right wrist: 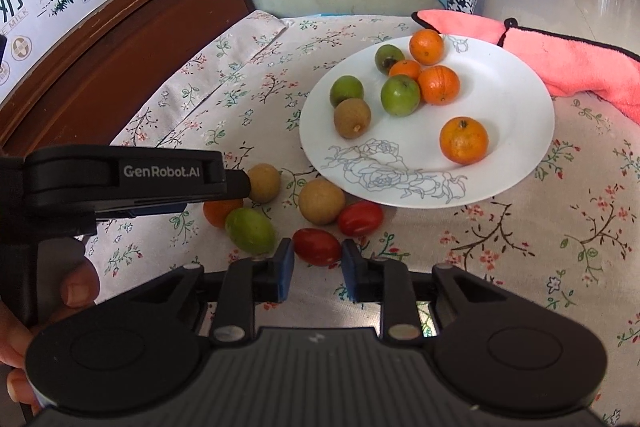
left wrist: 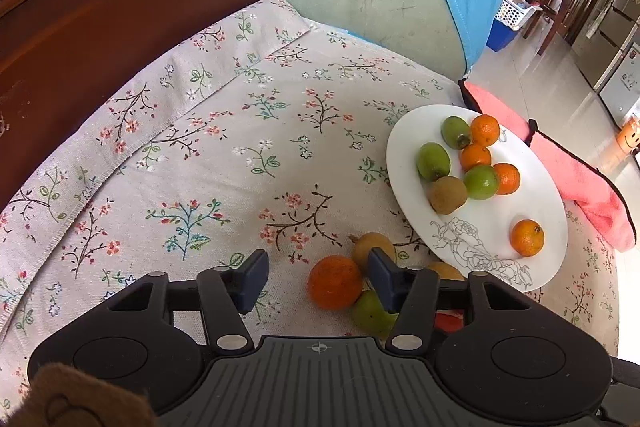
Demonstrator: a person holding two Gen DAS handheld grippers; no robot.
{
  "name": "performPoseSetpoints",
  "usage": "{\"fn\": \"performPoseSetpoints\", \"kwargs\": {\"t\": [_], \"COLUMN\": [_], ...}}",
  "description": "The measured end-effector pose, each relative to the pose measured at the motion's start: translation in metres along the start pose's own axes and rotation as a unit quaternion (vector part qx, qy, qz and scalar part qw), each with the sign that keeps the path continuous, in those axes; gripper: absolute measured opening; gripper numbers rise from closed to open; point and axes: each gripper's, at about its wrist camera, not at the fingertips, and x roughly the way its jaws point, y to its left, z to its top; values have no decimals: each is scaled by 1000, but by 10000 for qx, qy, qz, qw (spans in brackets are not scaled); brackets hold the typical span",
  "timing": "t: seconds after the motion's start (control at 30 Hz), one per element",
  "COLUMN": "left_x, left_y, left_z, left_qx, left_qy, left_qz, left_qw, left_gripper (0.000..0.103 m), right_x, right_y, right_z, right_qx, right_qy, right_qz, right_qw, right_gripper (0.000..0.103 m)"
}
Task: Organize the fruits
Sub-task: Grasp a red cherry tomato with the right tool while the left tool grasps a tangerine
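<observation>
The floral tablecloth [right wrist: 500,267] carried the white plate [right wrist: 516,131]. The right gripper [right wrist: 316,263], jaws apart, straddled a red tomato [right wrist: 317,246]; closing gently seemed advisable. The left gripper [left wrist: 318,277] stood apart near the orange [left wrist: 335,281].

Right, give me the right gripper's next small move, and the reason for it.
Probably ease the right gripper forward and close on the nearer red tomato. Its jaws are open, the tomato lies just beyond the fingertips on the floral cloth, and like the other loose fruit it is not yet on the white plate.
</observation>
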Motion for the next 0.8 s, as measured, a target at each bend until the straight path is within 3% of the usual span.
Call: {"fn": "performPoseSetpoints", "kwargs": {"t": [0.07,0.2,0.4,0.6,0.8], "left_x": [-1,-4,-7,-3,-1], "left_y": [-1,1,9,-1,-4], "left_z": [0,0,1,-4,-9], "left_qx": [3,-3,-167,151,279], "left_qy": [17,-22,-100,-1,6], "left_qz": [-63,-122,-140,-84,-64], "left_qw": [10000,9999,9997,9999,9996], "left_gripper": [38,32,33,41,36], "right_x": [-1,-4,-7,-8,-7], "right_y": [-2,-6,-13,-14,-13], "right_z": [0,-1,0,1,1], "right_qx": [62,103,286,310,308], "right_qy": [57,122,216,244,263], "right_qz": [74,144,241,265,276], "right_qw": [9999,9998,9991,9989,9988], "right_gripper": [26,26,26,25,23]}}
